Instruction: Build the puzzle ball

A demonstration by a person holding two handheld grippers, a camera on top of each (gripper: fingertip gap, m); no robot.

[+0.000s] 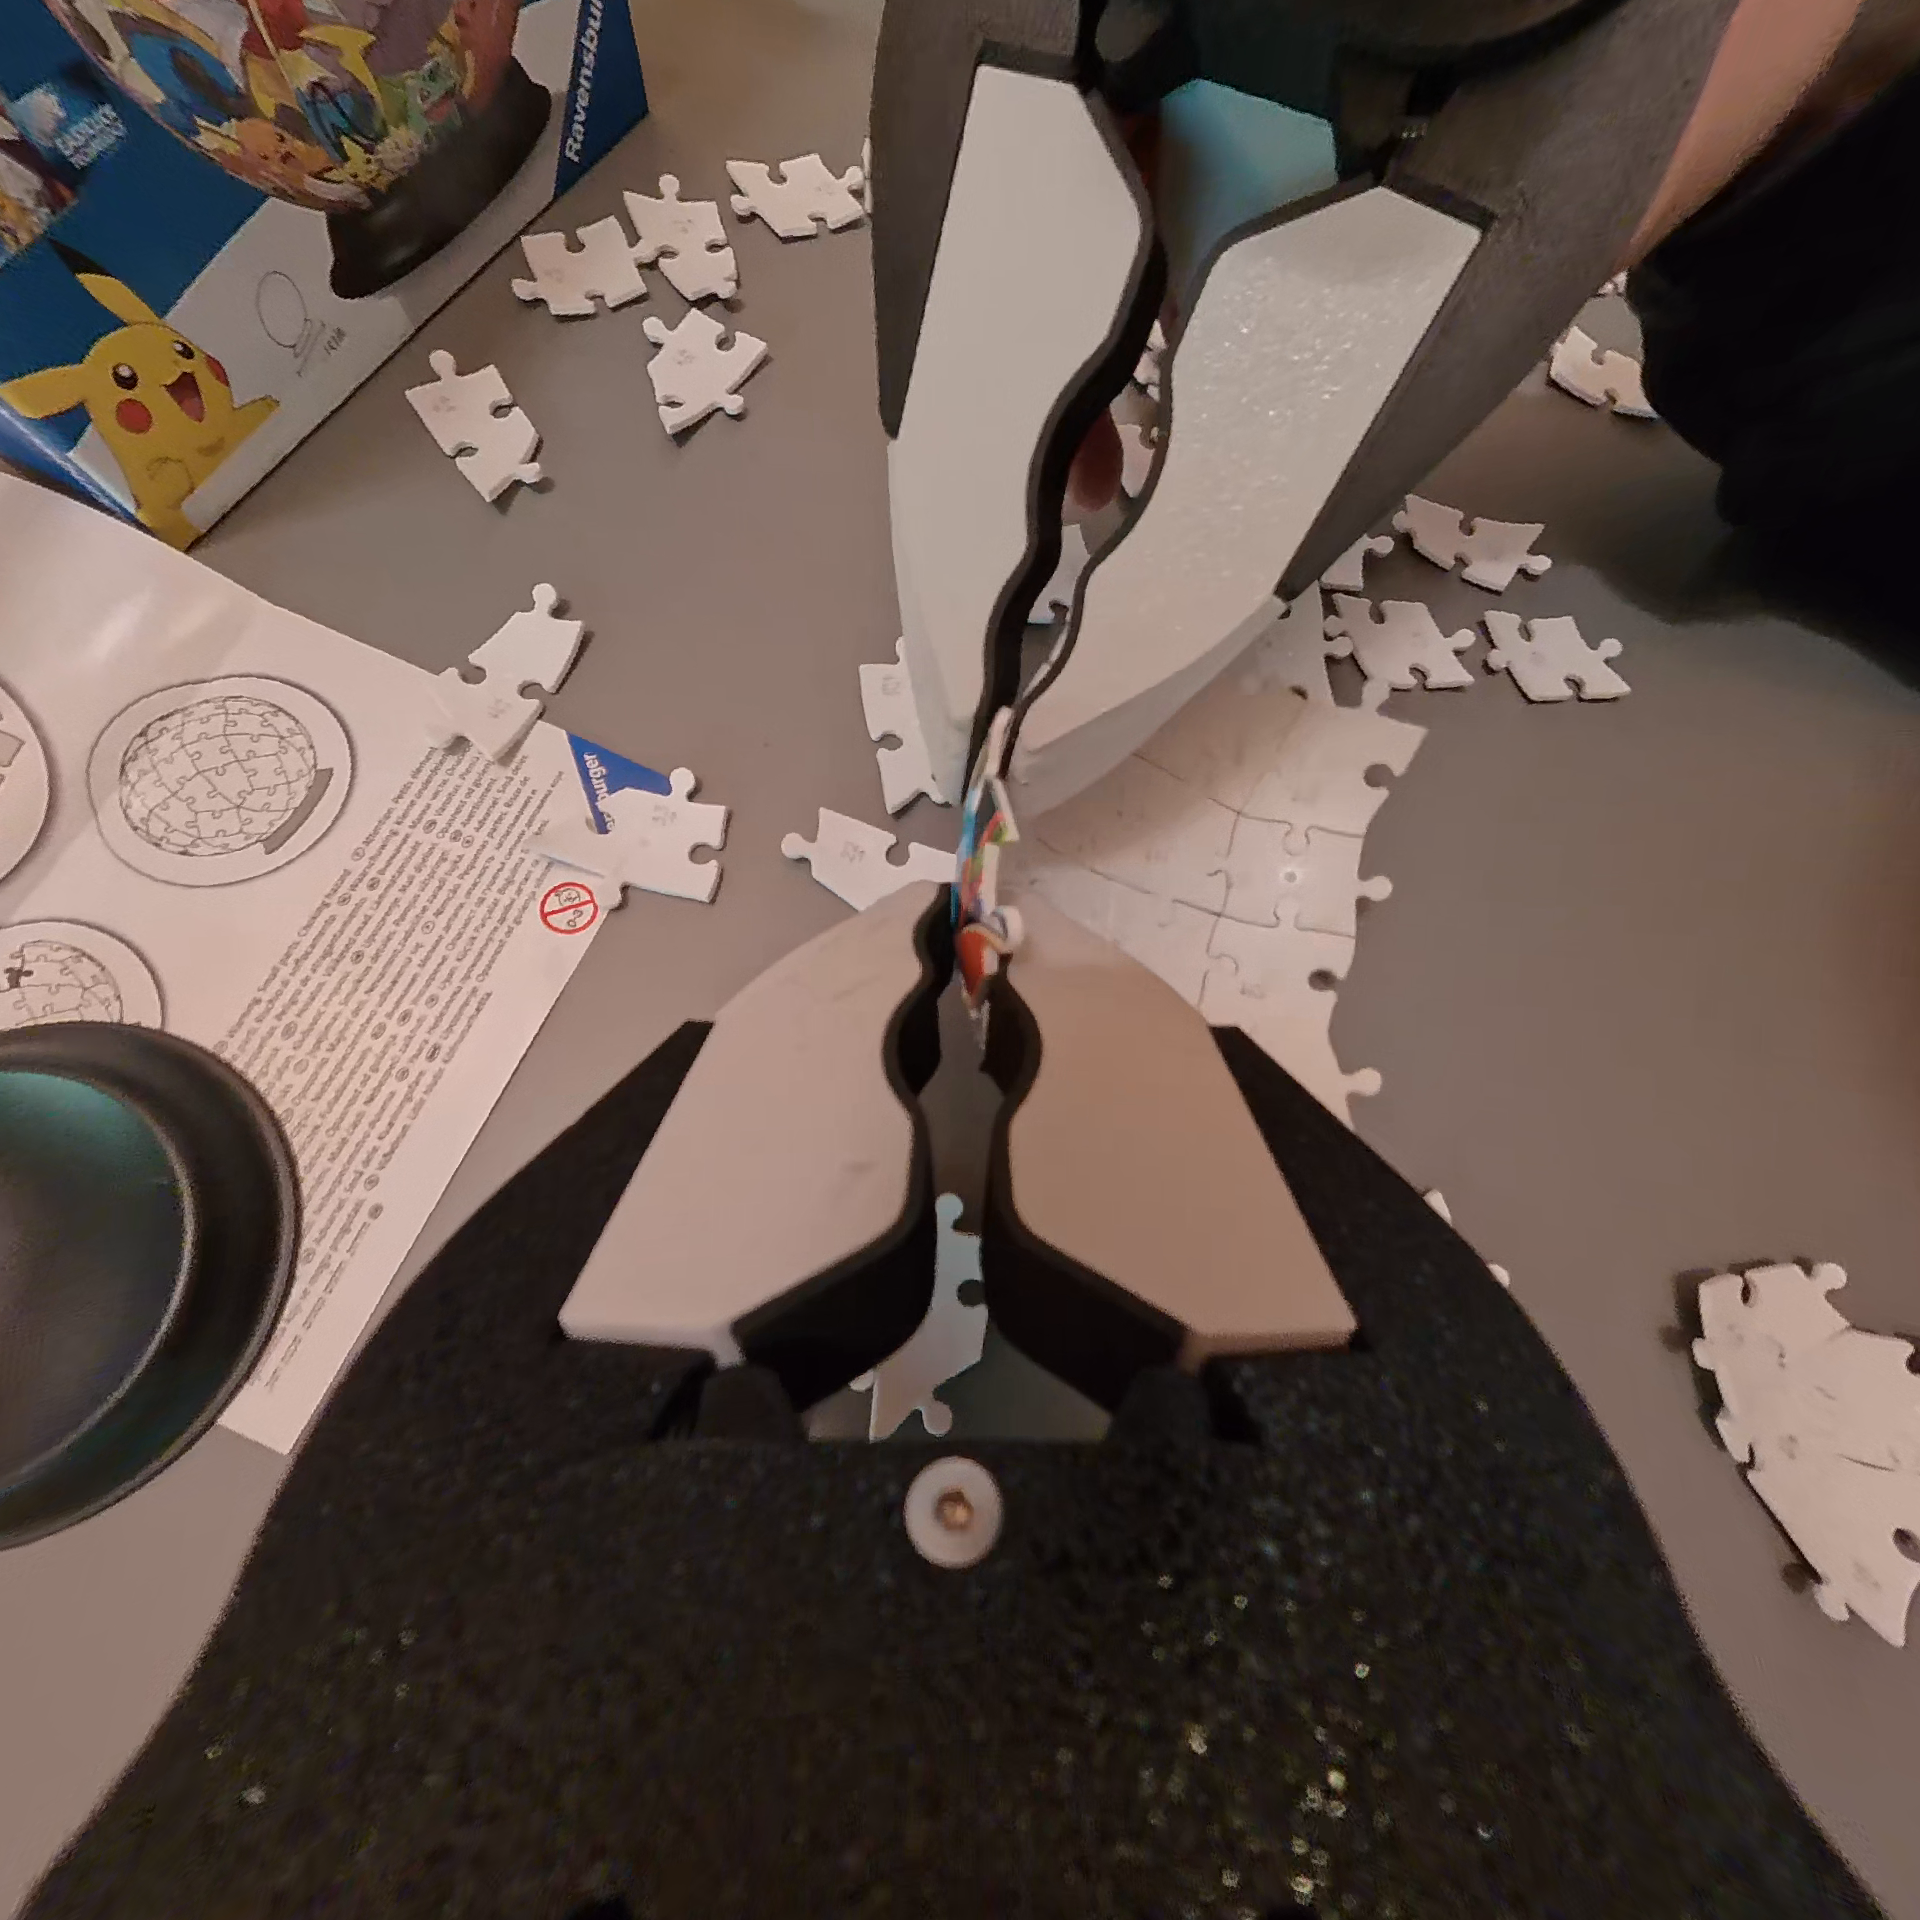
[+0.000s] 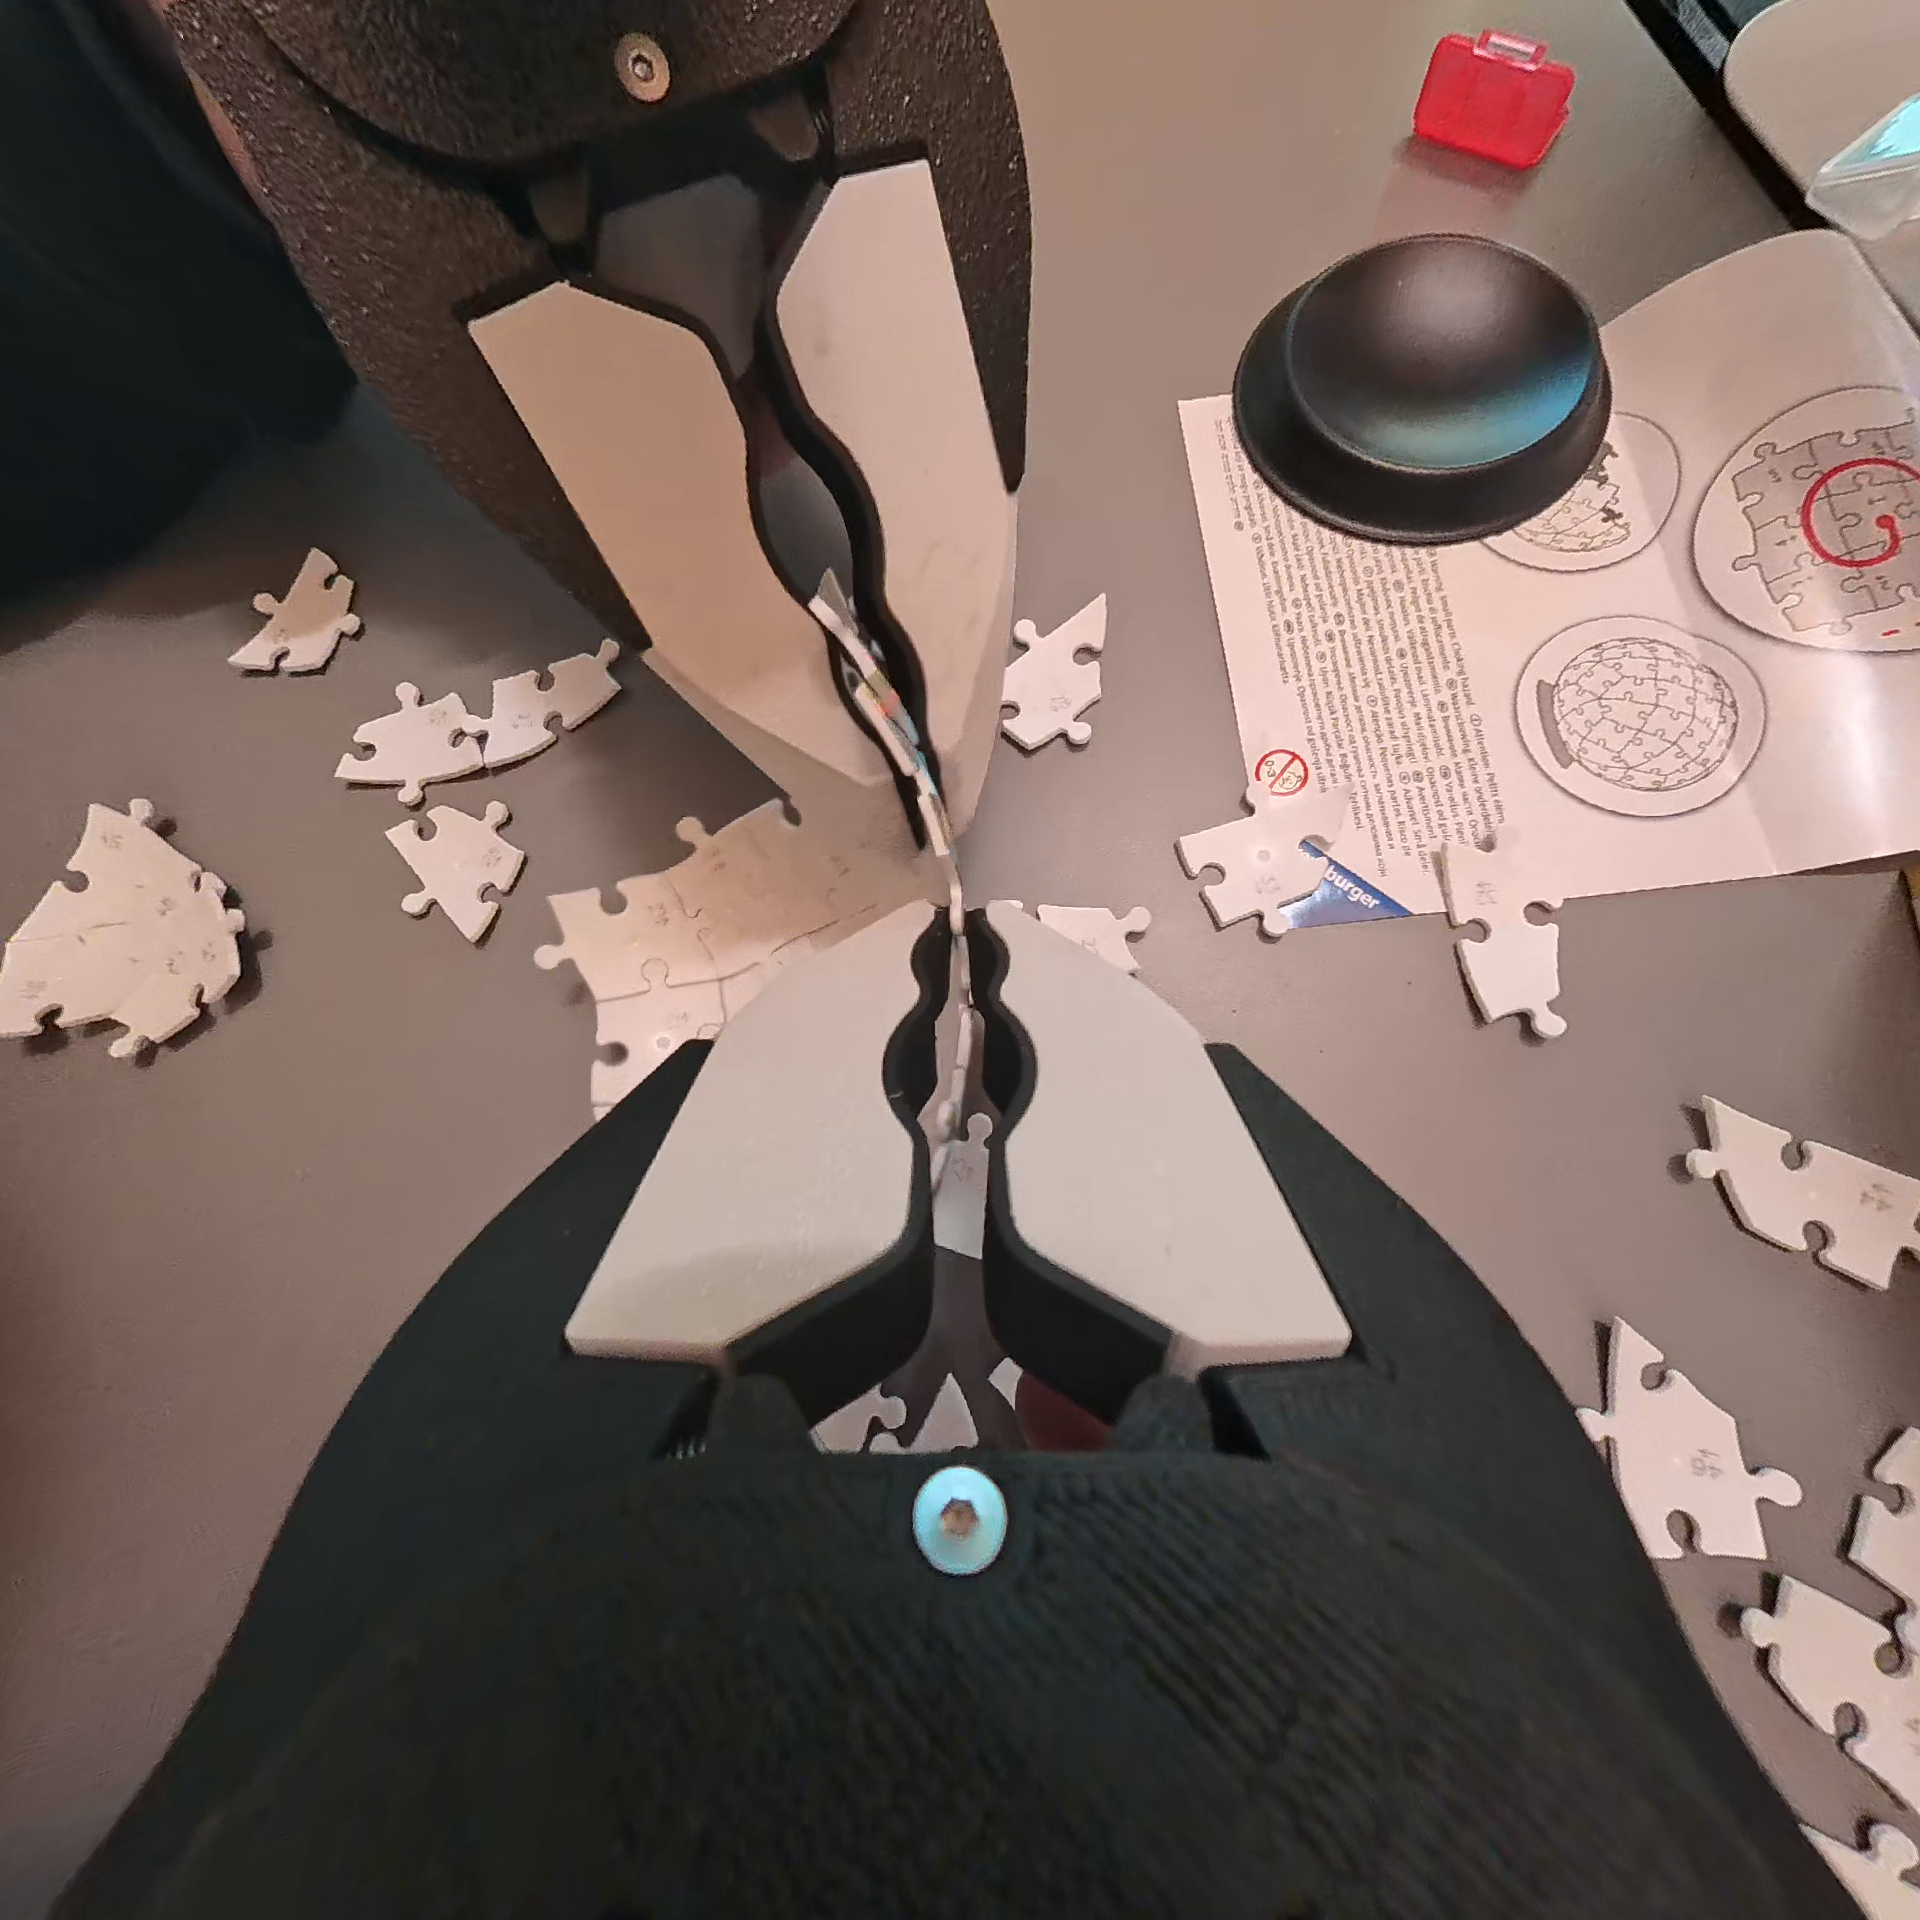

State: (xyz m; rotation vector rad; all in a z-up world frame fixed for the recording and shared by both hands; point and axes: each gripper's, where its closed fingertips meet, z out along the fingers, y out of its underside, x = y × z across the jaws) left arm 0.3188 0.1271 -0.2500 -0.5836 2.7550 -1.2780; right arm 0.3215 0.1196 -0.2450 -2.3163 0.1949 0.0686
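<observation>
Left claw (image 1: 971,940) is clamped on a thin puzzle piece with a coloured printed face (image 1: 982,883), held edge-on above the grey tabletop (image 1: 727,582). Right claw (image 2: 961,935) pinches a curved white-backed puzzle piece (image 2: 954,997). The two edges meet between the tips; keep them coplanar and press gently.
</observation>
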